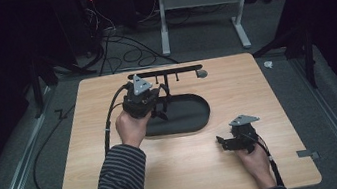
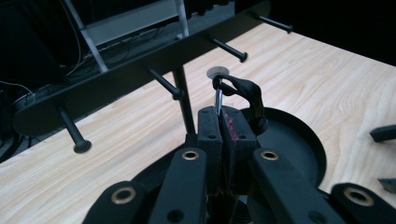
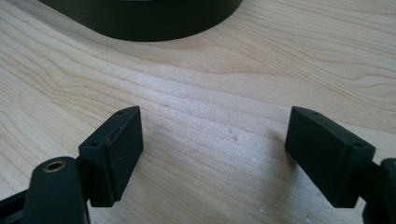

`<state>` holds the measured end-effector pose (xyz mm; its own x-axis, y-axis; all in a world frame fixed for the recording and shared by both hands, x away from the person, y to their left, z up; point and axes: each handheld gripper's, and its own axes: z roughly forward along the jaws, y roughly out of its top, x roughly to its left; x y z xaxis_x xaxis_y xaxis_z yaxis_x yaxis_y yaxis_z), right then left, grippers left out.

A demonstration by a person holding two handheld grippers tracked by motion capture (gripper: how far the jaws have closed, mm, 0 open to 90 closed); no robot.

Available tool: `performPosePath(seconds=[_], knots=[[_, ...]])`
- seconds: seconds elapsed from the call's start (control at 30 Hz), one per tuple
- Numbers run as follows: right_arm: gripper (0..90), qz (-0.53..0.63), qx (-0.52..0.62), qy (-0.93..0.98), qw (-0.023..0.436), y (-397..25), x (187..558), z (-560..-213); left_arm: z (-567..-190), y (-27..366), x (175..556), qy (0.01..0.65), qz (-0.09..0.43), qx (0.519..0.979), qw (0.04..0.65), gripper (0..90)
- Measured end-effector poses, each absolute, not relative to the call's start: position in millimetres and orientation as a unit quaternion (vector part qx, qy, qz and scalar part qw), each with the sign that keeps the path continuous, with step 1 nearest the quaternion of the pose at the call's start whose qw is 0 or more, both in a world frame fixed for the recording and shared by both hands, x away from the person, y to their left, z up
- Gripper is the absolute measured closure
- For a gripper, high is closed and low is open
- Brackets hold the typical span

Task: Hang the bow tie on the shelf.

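At frame centre, left gripper [image 2: 219,122] is clamping a black utensil [image 2: 243,95], carrying it toward the peg rack [image 2: 140,70]; next needs hooking a peg; right gripper [image 3: 212,154] is idling wide open.

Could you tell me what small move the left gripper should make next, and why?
Probably ease the left gripper forward toward the nearest peg on the rack. Its jaws are shut on a small black loop, held above the tray and short of the pegs.
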<state>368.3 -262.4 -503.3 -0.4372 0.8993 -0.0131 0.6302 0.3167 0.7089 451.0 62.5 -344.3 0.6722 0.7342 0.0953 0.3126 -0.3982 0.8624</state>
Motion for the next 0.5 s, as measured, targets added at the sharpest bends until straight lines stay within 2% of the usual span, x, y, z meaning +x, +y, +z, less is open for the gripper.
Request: performPosePath(seconds=[0.5], knots=[[20.5, 0.323, 0.487, 0.785, 0.208, -262.3, 368.1, -503.3, -348.6, 58.4, 475.4, 0.356, 0.257, 0.793, 0.422, 86.8]])
